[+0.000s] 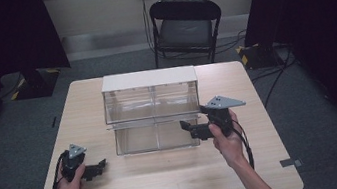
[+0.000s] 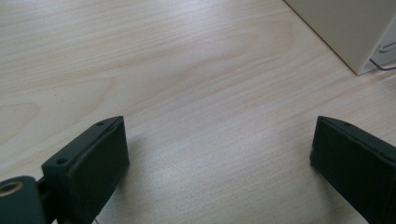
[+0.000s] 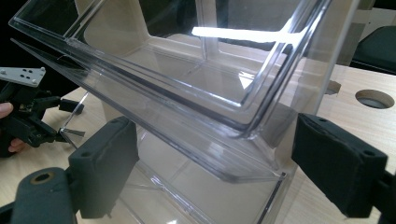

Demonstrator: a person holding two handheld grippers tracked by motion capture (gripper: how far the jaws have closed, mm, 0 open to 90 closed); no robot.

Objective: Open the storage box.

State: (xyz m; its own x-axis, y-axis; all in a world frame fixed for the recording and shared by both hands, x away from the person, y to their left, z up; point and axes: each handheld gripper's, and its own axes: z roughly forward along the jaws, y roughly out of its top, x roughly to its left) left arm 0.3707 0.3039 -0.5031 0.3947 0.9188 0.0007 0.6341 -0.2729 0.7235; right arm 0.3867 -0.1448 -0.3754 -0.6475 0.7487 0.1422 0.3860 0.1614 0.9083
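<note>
Forearms are seen entering from the near edge of the table (image 1: 170, 185) in the high view; the left gripper (image 1: 100, 164) is held low over the bare wood at the near left, its jaws spread wide with nothing between them, as its own view confirms; a corner of the white cabinet frame (image 2: 348, 32) is caught at the upper right of that view; the right gripper (image 1: 185, 125) is held higher, at the right front corner of the clear drawer unit (image 1: 153, 112), its jaws released and set either side of the tilted-out upper drawer (image 3: 187, 93); whether the pads touch the plastic cannot be told; the drawer unit is placed at the middle of the table, its white top (image 1: 148, 78) towards the far side, the lower drawer (image 1: 155, 138) just beside the right gripper; beyond the table a black folding chair (image 1: 185, 26) is stood against the wall.
</note>
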